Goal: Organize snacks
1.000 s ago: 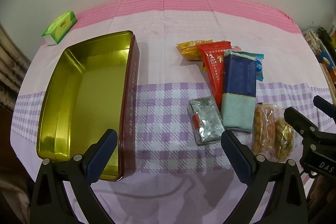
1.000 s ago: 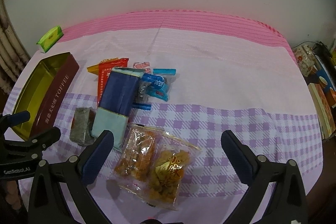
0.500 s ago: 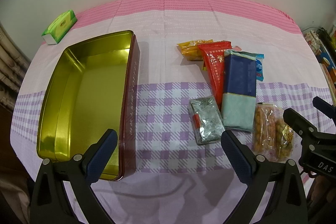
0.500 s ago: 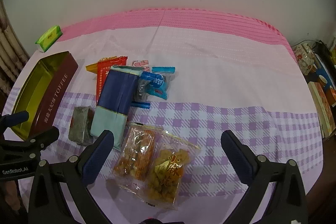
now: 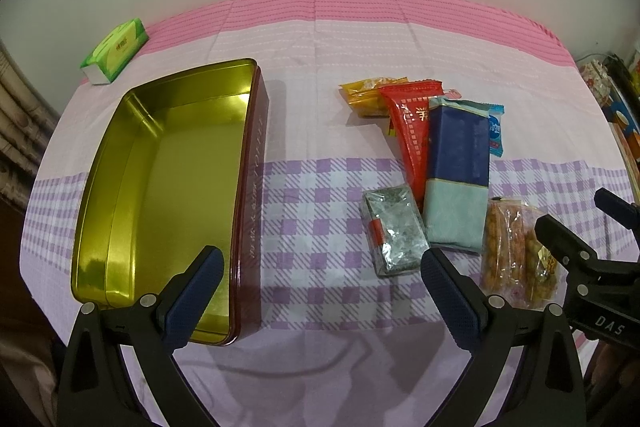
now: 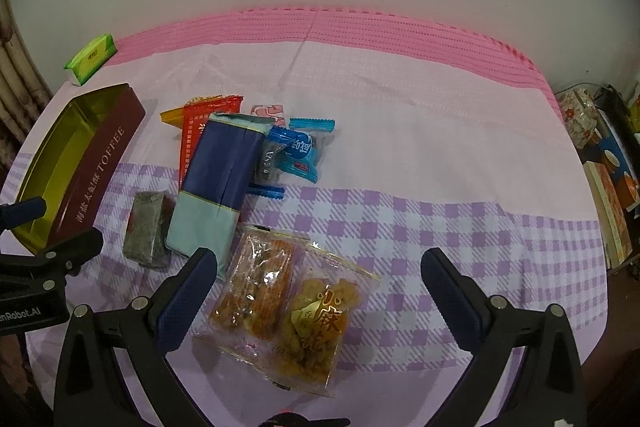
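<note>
An empty gold-lined maroon tin (image 5: 132, 203) (image 6: 100, 163) lies at the left of the cloth. To its right sits a cluster of snacks: a silver packet (image 5: 394, 233) (image 6: 148, 227), a blue and teal pack (image 5: 456, 171) (image 6: 218, 183), a red pack (image 5: 412, 131), an orange pack (image 5: 368, 95), blue candy wrappers (image 6: 298, 151) and a clear bag of fried snacks (image 5: 516, 255) (image 6: 288, 307). My left gripper (image 5: 320, 291) hovers open between tin and silver packet. My right gripper (image 6: 320, 291) stands open over the fried-snack bag, not touching it.
A green tissue pack (image 5: 114, 51) (image 6: 90, 59) lies at the far left corner near the wall. Boxes and clutter (image 6: 608, 163) stand beyond the table's right edge. A pink and purple checked cloth (image 5: 320, 39) covers the table.
Both grippers have shifted only slightly; the right view has drifted a little toward the snacks. Nothing has been picked up or moved.
</note>
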Tool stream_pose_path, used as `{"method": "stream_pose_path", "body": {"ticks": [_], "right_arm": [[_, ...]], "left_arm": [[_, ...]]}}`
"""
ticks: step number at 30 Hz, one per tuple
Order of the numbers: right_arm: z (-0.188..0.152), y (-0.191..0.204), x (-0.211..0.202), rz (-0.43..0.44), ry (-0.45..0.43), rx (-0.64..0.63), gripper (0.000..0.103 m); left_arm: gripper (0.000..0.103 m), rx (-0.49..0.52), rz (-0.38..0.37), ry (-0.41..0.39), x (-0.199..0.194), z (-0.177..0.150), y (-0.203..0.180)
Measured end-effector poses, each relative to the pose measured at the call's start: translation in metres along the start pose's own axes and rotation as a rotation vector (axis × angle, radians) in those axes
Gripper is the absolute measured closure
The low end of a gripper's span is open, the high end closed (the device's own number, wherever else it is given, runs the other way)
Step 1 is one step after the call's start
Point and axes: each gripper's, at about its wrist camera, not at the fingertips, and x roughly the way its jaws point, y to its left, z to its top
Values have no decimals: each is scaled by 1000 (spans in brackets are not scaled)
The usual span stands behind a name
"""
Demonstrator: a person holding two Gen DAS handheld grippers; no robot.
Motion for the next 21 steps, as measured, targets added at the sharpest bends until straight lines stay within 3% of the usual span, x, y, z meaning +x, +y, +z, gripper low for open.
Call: {"method": "stream_pose_path", "body": {"ticks": [21], "right_arm": [[0,1,-5,2,-1,-6,1]], "left_arm": [[4,5,7,-8,-4,4,0]]}}
